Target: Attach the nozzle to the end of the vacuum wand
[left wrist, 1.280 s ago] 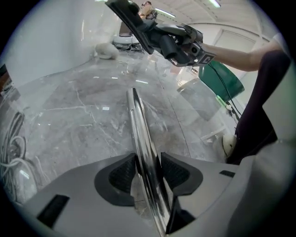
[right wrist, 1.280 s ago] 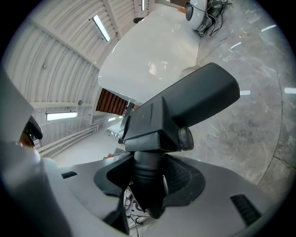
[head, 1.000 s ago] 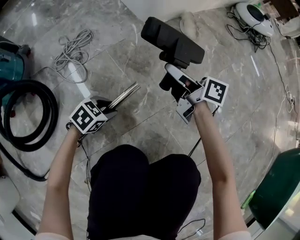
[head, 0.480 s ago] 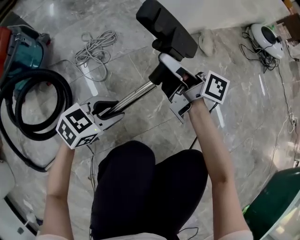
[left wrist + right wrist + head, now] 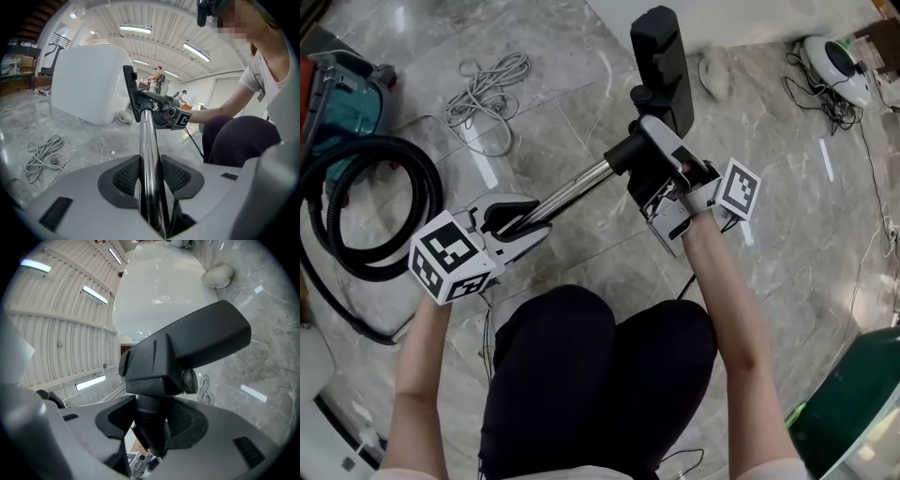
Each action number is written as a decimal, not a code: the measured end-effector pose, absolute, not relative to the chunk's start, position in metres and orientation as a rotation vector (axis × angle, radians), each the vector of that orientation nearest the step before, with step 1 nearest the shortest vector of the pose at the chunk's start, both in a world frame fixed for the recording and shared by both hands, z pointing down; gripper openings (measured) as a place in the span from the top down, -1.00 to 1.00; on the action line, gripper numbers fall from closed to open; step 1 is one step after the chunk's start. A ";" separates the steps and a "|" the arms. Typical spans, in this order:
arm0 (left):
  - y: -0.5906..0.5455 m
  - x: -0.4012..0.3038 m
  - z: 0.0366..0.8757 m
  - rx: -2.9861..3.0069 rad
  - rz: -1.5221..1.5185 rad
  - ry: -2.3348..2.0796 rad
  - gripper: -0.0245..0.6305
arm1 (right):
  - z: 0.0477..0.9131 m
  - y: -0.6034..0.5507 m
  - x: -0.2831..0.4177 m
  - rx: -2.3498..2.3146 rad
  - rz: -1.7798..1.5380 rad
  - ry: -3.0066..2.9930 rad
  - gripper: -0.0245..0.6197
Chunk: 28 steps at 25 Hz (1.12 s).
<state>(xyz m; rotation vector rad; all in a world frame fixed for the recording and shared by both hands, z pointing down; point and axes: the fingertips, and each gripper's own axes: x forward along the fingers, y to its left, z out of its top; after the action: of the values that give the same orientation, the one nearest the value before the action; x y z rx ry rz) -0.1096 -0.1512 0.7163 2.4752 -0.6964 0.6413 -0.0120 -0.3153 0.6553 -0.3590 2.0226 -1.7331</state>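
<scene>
Grip, left: left gripper (image 5: 151, 176) has its 2 pads (image 5: 127, 176) pressed against opposite sides of the chrome vacuum wand (image 5: 567, 192), pinching it.
Grip, right: right gripper (image 5: 151, 425) has its pads (image 5: 187, 420) clamped on the black neck of the nozzle (image 5: 661, 56).
Hidden: the wand's near end disappears under the left gripper's body in both views that show it. Where the wand meets the nozzle neck is dark, so I cannot tell how far it is seated. The right gripper view shows no wand, only neck and head.
Cut off: vacuum cleaner (image 5: 337, 89) is cropped by the head view's left edge, and so is part of the black hose (image 5: 375, 150) looped on the floor beside it.
Place: wand and nozzle are held above the marble floor (image 5: 581, 56), just ahead of the person's legs (image 5: 591, 375), between the 2 grippers.
Wand axis: in the head view it runs from lower left at the left gripper to upper right at the nozzle.
Nozzle axis: the head's long bar lies nearly top to bottom in the head view, its far end toward the upper edge. In the left gripper view it stands as a narrow upright bar at the wand's tip.
</scene>
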 end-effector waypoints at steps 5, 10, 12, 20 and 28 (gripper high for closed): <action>-0.148 -0.100 0.717 2.487 0.580 -0.704 0.45 | 0.661 -0.313 -0.006 -0.373 -1.767 1.995 0.30; -0.145 -0.095 0.717 2.507 0.561 -0.699 0.45 | 0.662 -0.309 0.000 -0.362 -1.763 2.010 0.30; -0.145 -0.095 0.717 2.512 0.555 -0.699 0.45 | 0.662 -0.309 0.000 -0.354 -1.753 2.007 0.30; -0.148 -0.101 0.709 2.524 0.535 -0.710 0.45 | 0.654 -0.309 0.002 -0.271 -1.702 1.941 0.30; -0.147 -0.099 0.705 2.548 0.547 -0.698 0.45 | 0.656 -0.304 -0.009 -0.196 -1.806 1.971 0.30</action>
<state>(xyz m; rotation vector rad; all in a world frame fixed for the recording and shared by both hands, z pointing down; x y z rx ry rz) -0.0990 -0.1474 0.7047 2.5483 -0.6980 0.5473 -0.0087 -0.3039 0.6565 -0.1957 1.9713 -1.8059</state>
